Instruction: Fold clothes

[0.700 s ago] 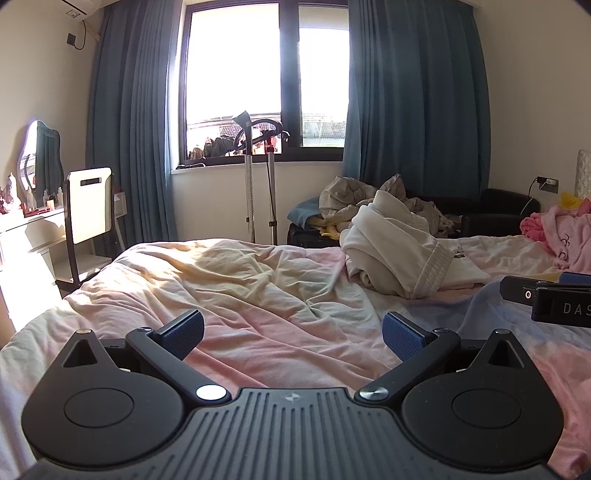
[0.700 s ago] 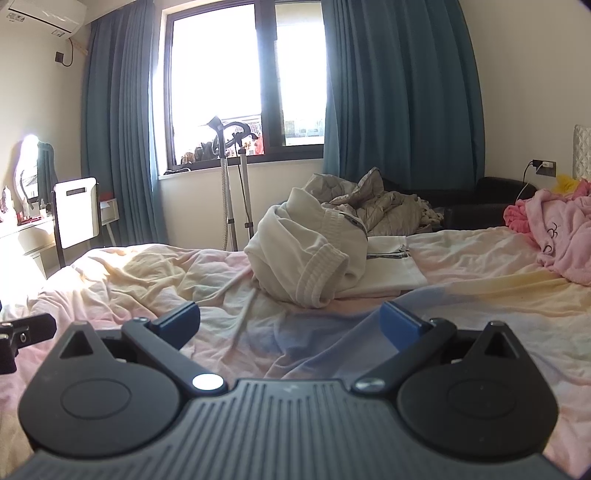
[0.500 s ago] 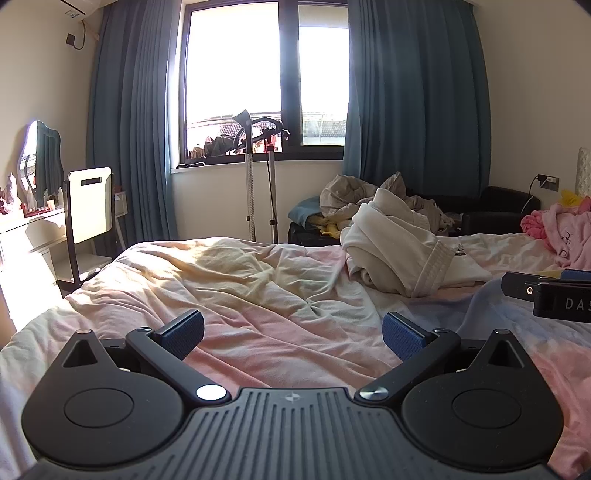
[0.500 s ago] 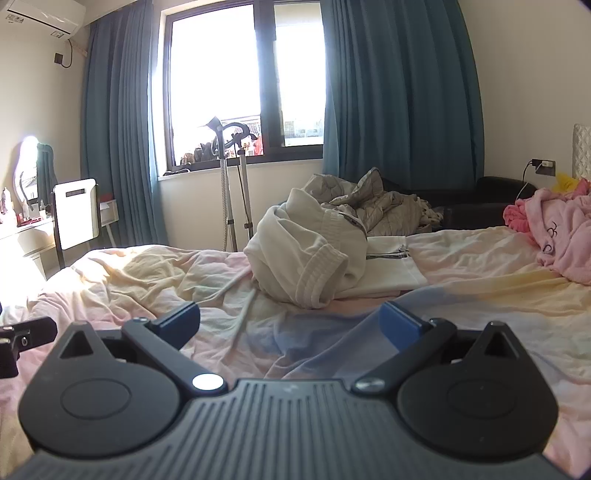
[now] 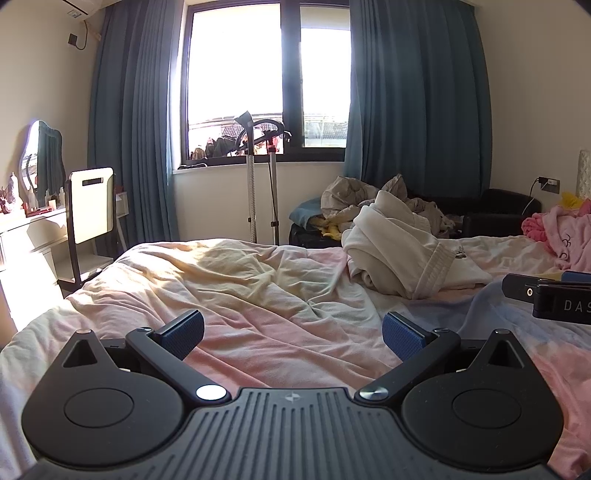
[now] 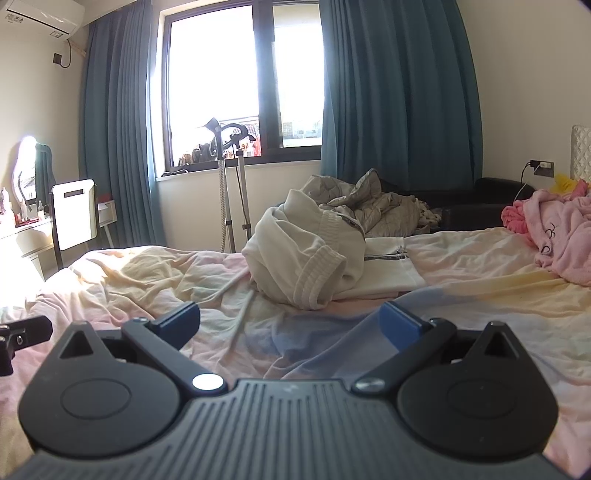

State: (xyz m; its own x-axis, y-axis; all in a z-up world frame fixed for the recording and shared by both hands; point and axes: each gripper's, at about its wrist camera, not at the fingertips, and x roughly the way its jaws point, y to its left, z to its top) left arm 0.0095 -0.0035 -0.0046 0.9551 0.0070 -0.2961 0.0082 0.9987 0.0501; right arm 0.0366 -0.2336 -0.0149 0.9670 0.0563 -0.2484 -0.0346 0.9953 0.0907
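Crumpled cream garment (image 6: 306,254) heaped on the bed (image 6: 480,266), dead ahead of the right claw (image 6: 290,325), up and rightward from the left claw (image 5: 291,334) (farther off). Both claws spread wide, empty.

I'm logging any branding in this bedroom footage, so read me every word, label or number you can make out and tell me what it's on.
"DAS", white letters cut off by the frame edge, on the black body of the right tool.
Air conditioner stickers: too small and blurred to read.
Dark marks on the pink garment: not readable as letters.
Nothing else legible.
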